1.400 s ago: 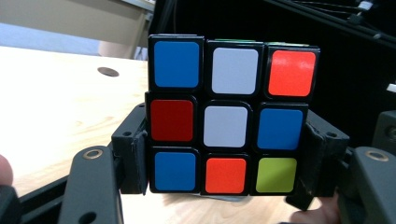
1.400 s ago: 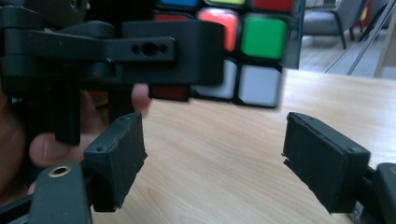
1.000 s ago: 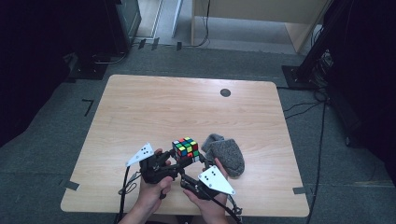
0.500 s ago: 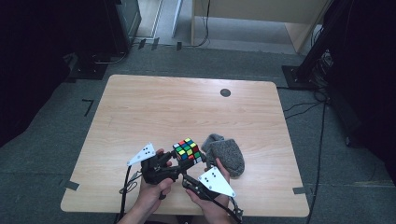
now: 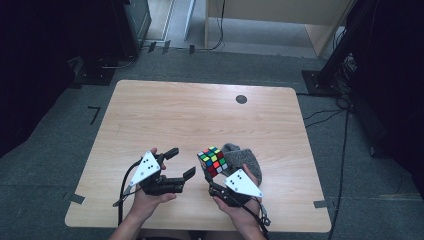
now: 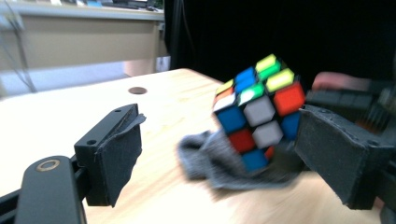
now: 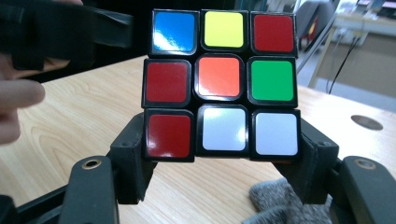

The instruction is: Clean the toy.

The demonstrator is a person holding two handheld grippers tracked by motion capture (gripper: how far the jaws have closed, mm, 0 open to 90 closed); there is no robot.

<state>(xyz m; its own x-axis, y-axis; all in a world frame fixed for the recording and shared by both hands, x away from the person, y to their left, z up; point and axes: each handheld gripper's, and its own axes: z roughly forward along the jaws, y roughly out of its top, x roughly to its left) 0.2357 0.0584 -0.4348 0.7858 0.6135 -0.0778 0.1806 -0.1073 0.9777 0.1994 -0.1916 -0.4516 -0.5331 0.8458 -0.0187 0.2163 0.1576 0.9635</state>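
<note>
A scrambled Rubik's cube [image 5: 212,161] is held just above the wooden table [image 5: 200,115] near its front edge. My right gripper [image 5: 215,173] is shut on its lower layer; in the right gripper view both pads clamp the cube [image 7: 224,84] from the sides, my right gripper [image 7: 222,161] beneath it. My left gripper [image 5: 181,162] stands left of the cube, jaws just opened and apart from it. In the left gripper view the cube [image 6: 257,116] is tilted ahead of my left gripper [image 6: 229,154], touching neither pad.
A crumpled grey cloth [image 5: 242,160] lies on the table right behind the cube, the same cloth [image 6: 205,163] under it in the left gripper view. A small dark round spot [image 5: 241,99] marks the far table. Dark floor surrounds the table.
My left gripper has let go of the cube and its jaws have spread. The right gripper has carried the cube a little to the right, away from the left one.
</note>
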